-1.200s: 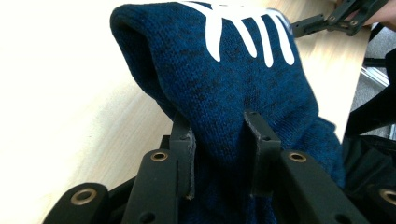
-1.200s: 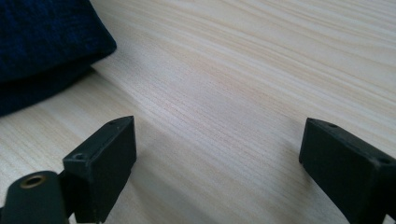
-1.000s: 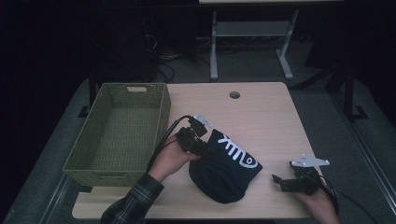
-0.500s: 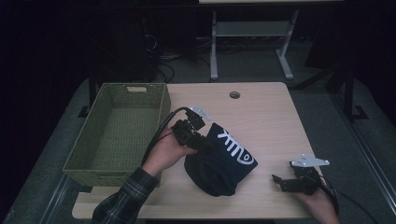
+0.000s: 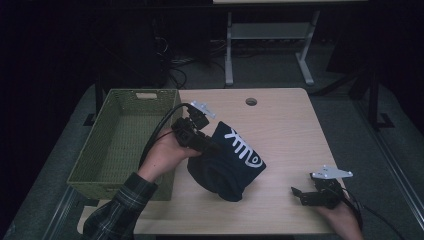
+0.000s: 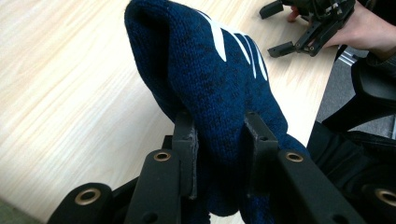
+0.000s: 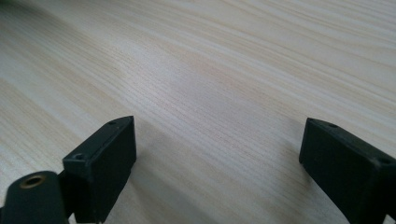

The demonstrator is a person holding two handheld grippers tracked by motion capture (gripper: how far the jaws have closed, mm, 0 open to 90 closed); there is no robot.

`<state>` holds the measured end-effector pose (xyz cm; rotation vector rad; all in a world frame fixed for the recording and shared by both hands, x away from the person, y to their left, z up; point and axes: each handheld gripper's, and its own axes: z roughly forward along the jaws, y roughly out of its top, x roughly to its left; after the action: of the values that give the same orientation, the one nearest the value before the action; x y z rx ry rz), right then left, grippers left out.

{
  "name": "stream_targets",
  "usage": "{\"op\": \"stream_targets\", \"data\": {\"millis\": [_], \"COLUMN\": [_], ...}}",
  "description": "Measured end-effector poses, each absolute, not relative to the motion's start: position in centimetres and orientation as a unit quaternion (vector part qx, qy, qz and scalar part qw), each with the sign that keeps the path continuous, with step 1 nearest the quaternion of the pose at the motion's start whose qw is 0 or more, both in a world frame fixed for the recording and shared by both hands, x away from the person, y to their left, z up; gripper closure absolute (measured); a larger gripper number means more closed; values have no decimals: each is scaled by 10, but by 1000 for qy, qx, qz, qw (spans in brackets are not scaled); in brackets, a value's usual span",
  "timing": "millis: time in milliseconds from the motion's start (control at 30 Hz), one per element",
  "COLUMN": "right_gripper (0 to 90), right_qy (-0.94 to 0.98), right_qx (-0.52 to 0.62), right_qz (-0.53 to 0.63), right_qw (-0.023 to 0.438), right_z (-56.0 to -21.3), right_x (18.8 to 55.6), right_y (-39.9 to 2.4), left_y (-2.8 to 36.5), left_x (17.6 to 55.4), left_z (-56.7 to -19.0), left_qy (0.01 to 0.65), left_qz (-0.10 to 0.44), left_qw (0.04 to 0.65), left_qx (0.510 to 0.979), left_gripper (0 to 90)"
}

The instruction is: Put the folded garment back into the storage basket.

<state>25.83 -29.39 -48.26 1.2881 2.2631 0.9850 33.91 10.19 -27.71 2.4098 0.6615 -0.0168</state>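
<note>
Lifted higher, navy beanie (image 6: 219, 88) pinched in left claw (image 6: 219, 140), beside basket (image 5: 120, 145)

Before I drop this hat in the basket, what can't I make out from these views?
- Knit hat: the white lettering reads incompletely in the high view; folds break it up.
- Hat's lower edge in the left gripper view: hidden behind the left gripper, whose jaws pinch it.
- Basket: its near inside wall is hidden by its rim, high view.
- Right gripper: open over the bare table.
</note>
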Motion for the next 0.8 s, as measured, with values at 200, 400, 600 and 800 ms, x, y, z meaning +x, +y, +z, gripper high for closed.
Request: {"op": "stream_targets", "data": {"millis": [200, 400, 600, 800], "right_gripper": [107, 106, 106, 106], "right_qy": [800, 800, 800, 800], "right_qx": [455, 455, 456, 455], "right_qz": [348, 348, 348, 348], "right_qw": [178, 178, 178, 178], "right_z": [-483, -483, -483, -483], "right_x": [258, 258, 258, 258], "right_y": [-294, -294, -294, -294], "left_y": [121, 137, 154, 170], "left_x": [340, 340, 340, 338], "left_z": [-259, -245, -232, -220], "left_qy": [260, 269, 282, 294], "left_qz": [5, 14, 21, 31], "left_qw": [318, 319, 324, 328], "left_qx": [912, 909, 903, 897], "left_gripper": [708, 708, 708, 708]}}
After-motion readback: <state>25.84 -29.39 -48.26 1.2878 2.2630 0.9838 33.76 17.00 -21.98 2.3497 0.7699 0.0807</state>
